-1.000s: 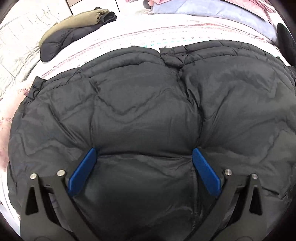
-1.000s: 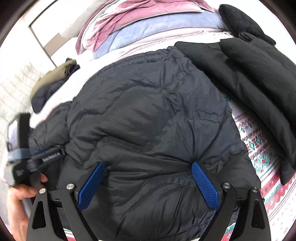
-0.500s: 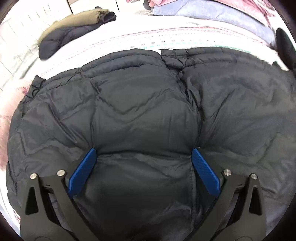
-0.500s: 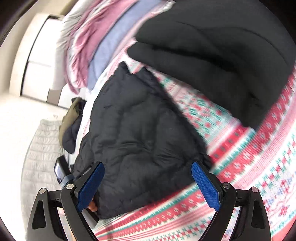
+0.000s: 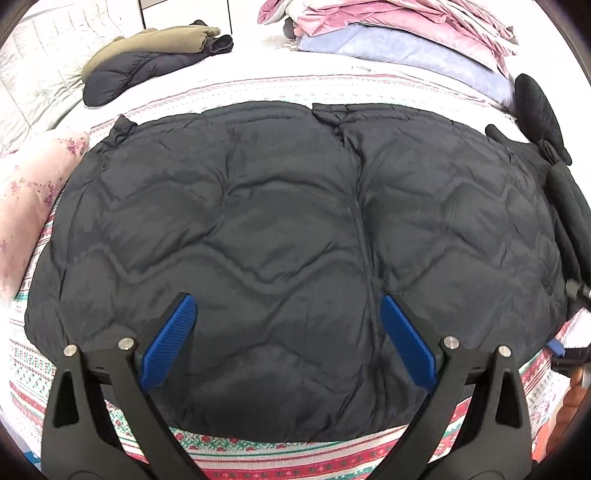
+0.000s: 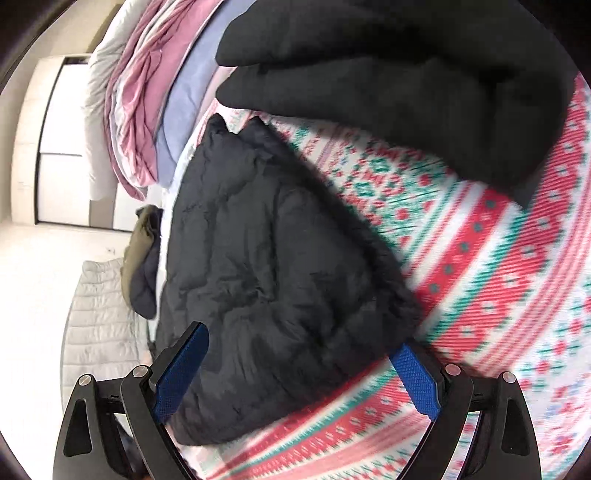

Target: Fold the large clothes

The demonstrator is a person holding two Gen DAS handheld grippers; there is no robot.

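A large black quilted puffer jacket [image 5: 280, 229] lies spread flat on a bed with a red, green and white patterned cover [image 5: 258, 458]. My left gripper [image 5: 288, 347] is open and empty, held above the jacket's near hem. In the right wrist view the jacket [image 6: 273, 280] shows rotated, with its corner between the blue pads. My right gripper [image 6: 295, 376] is open and empty, close over that corner near the patterned cover [image 6: 498, 295]. The right gripper's blue tip [image 5: 554, 347] shows at the left wrist view's right edge.
A folded olive and dark jacket [image 5: 147, 62] lies at the far left of the bed. Pink and lilac bedding [image 5: 406, 33] is stacked at the back. Black garments [image 6: 424, 85] lie right of the jacket. A pink pillow [image 5: 33, 192] sits at the left.
My left gripper pulled back and up, so more of the jacket and the cover below it show. My right gripper left the jacket's top, rolled sideways and moved to its right corner.
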